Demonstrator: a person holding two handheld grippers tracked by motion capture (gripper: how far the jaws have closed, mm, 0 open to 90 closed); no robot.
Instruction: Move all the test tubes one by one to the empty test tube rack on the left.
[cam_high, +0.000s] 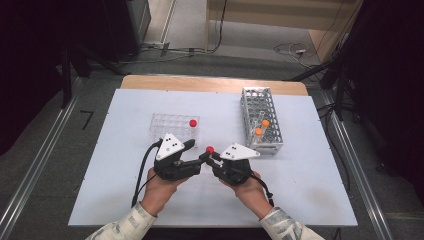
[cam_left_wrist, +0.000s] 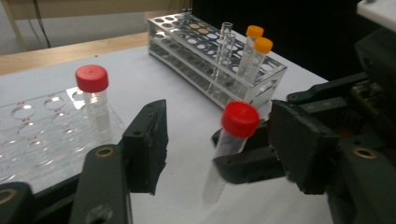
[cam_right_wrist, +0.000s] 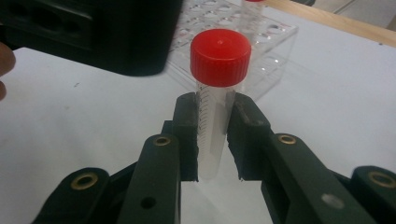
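My right gripper (cam_right_wrist: 212, 135) is shut on a clear tube with a red cap (cam_right_wrist: 219, 56), held upright just below the cap. In the high view this tube (cam_high: 210, 149) sits between the two hands near the table's middle. My left gripper (cam_left_wrist: 222, 140) is open, its jaws standing either side of the same tube (cam_left_wrist: 233, 140) with a gap at each pad. From above, the left gripper (cam_high: 196, 151) and right gripper (cam_high: 211, 157) meet tip to tip. A second red-capped tube (cam_left_wrist: 93, 102) stands in the clear plastic rack (cam_left_wrist: 32, 135).
The clear rack (cam_high: 170, 125) lies just beyond the left hand. A white wire rack (cam_high: 261, 120) at the right holds two orange-capped tubes (cam_high: 262, 127) and an uncapped clear tube (cam_left_wrist: 224, 46). The white mat's (cam_high: 125, 190) front edge is close to the wrists.
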